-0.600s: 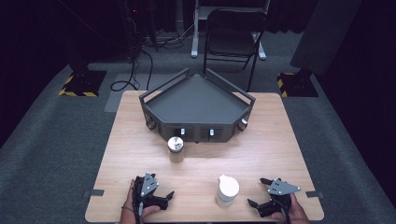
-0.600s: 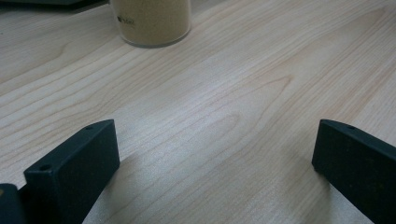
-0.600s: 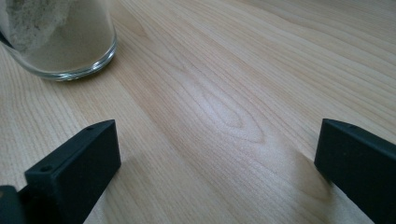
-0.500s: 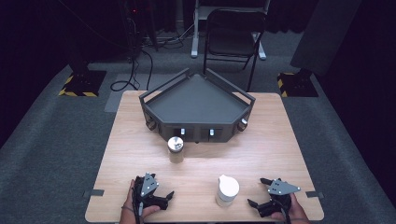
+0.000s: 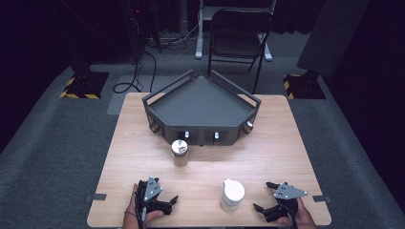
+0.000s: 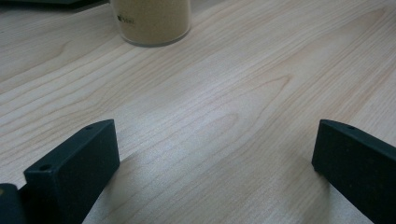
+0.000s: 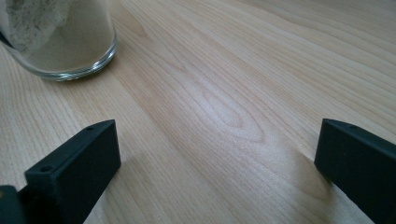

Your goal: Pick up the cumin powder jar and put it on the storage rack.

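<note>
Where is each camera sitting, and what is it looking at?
High view: sits above the near edge, looks forward and down on the wooden table; both hands with the left gripper and right gripper show.
Left gripper view: rides low on that gripper, looks past its open jaws at the jar with the silver lid.
Right gripper view: rides low on its gripper, looks past its open jaws at the white-lidded jar.
Shared: each jar also stands in the high view.
</note>
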The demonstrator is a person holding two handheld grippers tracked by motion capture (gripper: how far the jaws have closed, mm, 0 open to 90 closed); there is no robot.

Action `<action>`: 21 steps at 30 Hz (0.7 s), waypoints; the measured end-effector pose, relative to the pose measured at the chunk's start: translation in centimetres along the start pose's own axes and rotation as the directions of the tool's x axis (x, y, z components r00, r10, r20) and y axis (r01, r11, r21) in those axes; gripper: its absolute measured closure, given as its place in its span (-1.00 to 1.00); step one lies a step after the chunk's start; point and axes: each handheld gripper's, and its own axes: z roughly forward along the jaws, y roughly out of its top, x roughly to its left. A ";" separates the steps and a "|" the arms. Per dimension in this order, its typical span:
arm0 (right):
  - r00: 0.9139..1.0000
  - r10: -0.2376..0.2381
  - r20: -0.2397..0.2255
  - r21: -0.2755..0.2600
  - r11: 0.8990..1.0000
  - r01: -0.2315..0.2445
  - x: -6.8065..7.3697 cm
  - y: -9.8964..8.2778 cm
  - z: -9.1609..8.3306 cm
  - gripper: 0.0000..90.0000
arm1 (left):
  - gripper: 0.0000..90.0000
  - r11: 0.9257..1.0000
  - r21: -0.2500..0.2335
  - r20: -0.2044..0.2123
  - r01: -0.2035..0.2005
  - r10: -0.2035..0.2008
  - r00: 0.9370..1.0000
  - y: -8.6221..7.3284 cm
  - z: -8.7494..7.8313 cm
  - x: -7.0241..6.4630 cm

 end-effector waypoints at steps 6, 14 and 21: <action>1.000 0.000 -0.001 0.000 1.000 0.000 0.0 0.0 0.0 -1.00 | -0.99 1.000 0.003 -0.010 0.011 -0.011 1.000 0.2 0.1 -0.1; 1.000 0.000 0.000 0.000 1.000 0.000 0.0 0.0 0.0 -1.00 | -0.97 0.999 0.011 -0.008 0.032 -0.032 0.999 1.3 0.6 0.0; 1.000 0.000 0.000 0.000 1.000 0.000 0.0 0.0 0.0 -1.00 | -0.98 0.999 -0.016 -0.004 0.035 -0.035 0.999 2.9 1.1 0.2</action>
